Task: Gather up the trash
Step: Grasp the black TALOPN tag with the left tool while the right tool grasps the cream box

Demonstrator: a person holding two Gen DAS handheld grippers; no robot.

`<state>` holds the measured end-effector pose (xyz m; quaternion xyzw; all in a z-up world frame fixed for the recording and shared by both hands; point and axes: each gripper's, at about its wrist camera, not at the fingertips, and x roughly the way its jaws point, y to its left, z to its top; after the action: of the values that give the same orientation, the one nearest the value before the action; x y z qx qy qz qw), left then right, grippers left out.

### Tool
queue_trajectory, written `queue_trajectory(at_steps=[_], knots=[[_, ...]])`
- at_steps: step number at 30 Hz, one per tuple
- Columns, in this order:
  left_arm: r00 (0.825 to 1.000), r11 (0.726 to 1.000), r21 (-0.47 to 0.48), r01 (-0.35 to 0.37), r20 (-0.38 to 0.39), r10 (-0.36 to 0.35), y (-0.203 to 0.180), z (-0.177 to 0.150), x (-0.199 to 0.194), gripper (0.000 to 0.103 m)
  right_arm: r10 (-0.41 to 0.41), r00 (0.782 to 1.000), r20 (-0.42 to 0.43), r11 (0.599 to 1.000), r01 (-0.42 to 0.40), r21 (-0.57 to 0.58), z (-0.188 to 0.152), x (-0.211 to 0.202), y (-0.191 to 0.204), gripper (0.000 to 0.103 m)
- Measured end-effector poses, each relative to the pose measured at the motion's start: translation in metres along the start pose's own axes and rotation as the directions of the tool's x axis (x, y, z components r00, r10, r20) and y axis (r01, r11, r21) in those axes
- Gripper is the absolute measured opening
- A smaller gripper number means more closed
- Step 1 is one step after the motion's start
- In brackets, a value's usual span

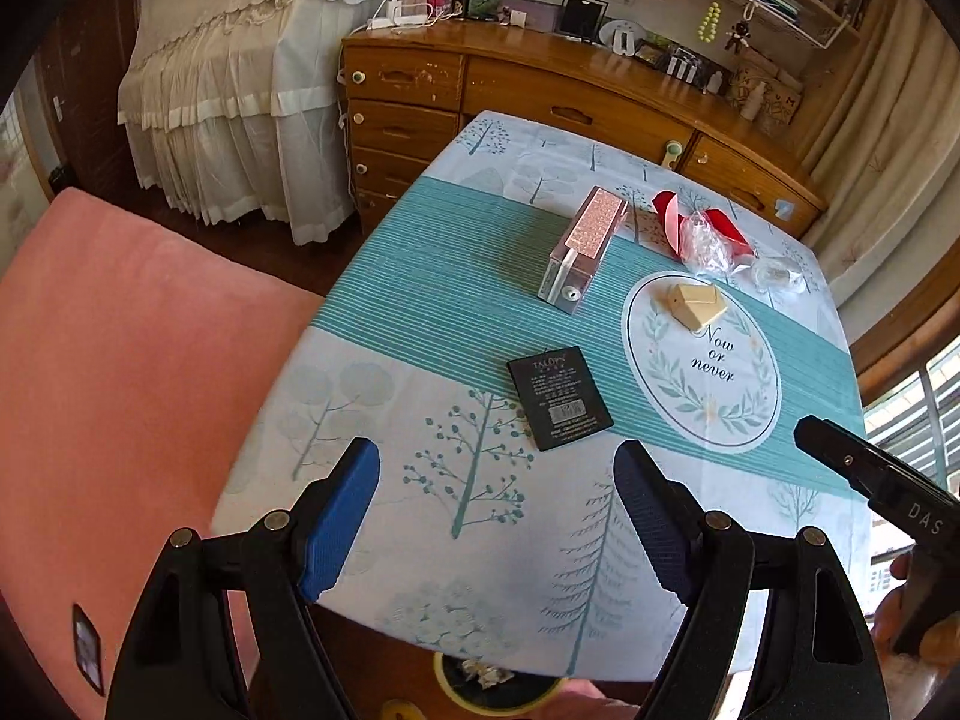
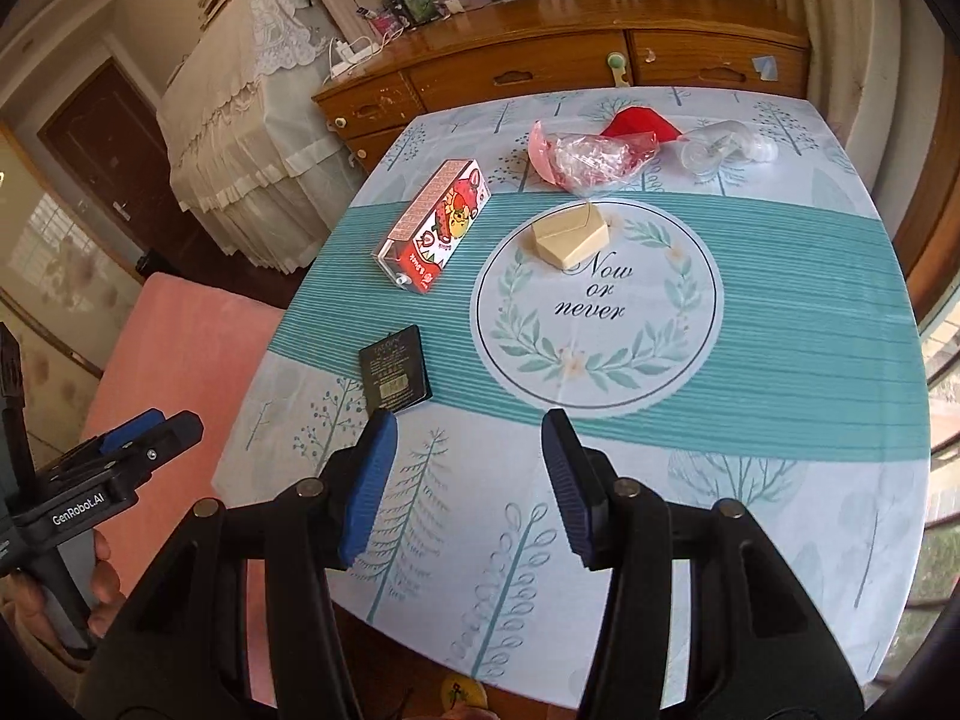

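Note:
On the tree-print tablecloth [image 1: 420, 312] [image 2: 780, 312] lie a strawberry drink carton [image 1: 581, 246] [image 2: 437, 228], a black card tag [image 1: 558, 399] [image 2: 396, 377], a cream folded box [image 1: 696, 303] [image 2: 570, 235], a crumpled clear wrapper with red and pink scraps [image 1: 708, 237] [image 2: 594, 159] and a small clear plastic cup [image 1: 777, 273] [image 2: 717, 147]. My left gripper [image 1: 497, 468] hangs open above the table's near edge, just short of the black tag. Open and holding nothing, my right gripper [image 2: 469, 441] hovers over the near part of the cloth. The left tool [image 2: 114, 462] shows in the right wrist view.
A pink padded seat [image 1: 120, 360] [image 2: 180, 360] stands left of the table. A wooden dresser [image 1: 540, 96] [image 2: 540, 60] with small items lines the far wall, beside a lace-draped piece [image 1: 240, 90]. A bin with crumpled paper [image 1: 486, 675] sits under the table's near edge. Windows are at right.

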<state>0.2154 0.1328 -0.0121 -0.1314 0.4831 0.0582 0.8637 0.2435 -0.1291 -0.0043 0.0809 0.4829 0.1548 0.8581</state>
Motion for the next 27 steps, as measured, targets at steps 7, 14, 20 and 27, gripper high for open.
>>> queue_trajectory(at_steps=[7,14,20,27], knots=[[0.995,0.988,-0.156,0.015,-0.100,-0.031,-0.022,0.016,0.085,0.082,0.010,0.999,-0.039,0.999,-0.011,-0.036,0.043,0.045,-0.034,0.047],[0.983,0.968,-0.247,-0.043,-0.186,-0.004,-0.031,0.022,0.151,0.082,0.002,0.997,-0.076,1.000,-0.004,-0.029,0.067,0.081,-0.061,0.047],[0.975,0.960,-0.267,-0.087,-0.222,0.026,-0.046,0.027,0.180,0.082,-0.010,0.994,-0.106,1.000,0.008,-0.023,0.078,0.101,-0.069,0.053],[0.963,0.959,-0.228,-0.171,-0.245,0.114,-0.066,0.032,0.201,0.081,-0.061,0.989,-0.132,0.992,0.045,-0.116,0.096,0.133,-0.063,0.060]])
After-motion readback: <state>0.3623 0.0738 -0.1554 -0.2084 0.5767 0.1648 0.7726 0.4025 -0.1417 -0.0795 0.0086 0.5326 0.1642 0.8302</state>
